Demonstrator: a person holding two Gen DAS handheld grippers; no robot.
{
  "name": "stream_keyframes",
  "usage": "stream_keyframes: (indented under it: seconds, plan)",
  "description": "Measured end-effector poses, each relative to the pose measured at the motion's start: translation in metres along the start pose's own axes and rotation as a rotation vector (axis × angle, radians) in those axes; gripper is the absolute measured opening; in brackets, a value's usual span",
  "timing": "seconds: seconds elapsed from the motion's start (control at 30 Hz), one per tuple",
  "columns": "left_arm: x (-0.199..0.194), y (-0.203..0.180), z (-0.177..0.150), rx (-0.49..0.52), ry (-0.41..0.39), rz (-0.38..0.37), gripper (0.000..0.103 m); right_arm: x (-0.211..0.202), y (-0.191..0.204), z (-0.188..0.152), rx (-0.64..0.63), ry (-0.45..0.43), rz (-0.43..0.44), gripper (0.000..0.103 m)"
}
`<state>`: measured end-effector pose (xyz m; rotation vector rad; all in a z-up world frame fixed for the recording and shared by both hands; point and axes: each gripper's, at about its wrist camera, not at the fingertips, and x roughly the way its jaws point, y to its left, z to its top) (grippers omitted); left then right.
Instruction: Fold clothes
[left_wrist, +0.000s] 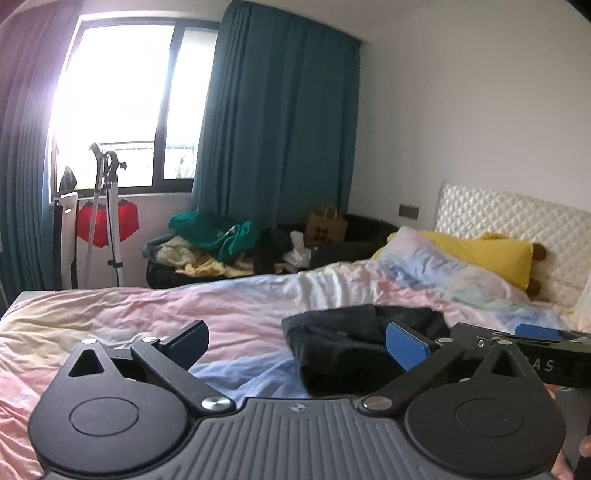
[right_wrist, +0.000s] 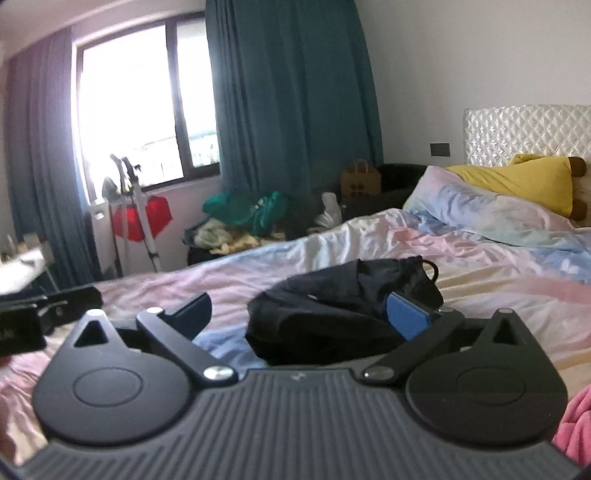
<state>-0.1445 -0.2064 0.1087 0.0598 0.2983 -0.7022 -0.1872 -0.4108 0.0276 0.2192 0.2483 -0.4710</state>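
Observation:
A dark, bunched garment lies on the pastel bed cover. My left gripper stands open just short of it, with the garment's left edge between the blue pads and neither pad pressing on it. In the right wrist view the same garment sits ahead of my right gripper, whose jaws are wide open with the cloth lying loosely between them. The right gripper shows at the right edge of the left wrist view. The left gripper shows at the left edge of the right wrist view.
A pastel pillow and a yellow pillow lie against the quilted headboard. A pile of clothes sits on a dark couch beyond the bed, with a paper bag. A pink cloth lies at the near right.

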Motion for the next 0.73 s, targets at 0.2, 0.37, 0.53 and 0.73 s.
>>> stream_keyframes:
  seconds: [0.2,0.37,0.53,0.73]
  plan:
    - [0.018,0.008,-0.021,0.024,0.037,0.017,0.103,0.016,0.015,-0.029,-0.044,0.045,-0.027,0.103]
    - [0.034,0.015,-0.034,0.000,0.077,0.013,0.103,0.021,0.020,-0.034,-0.051,0.039,-0.078,0.103]
    - [0.041,0.017,-0.037,0.005,0.089,0.019,0.103,0.026,0.025,-0.037,-0.074,0.052,-0.089,0.103]
    - [0.044,0.019,-0.038,-0.006,0.106,0.031,0.103,0.029,0.021,-0.036,-0.055,0.063,-0.096,0.103]
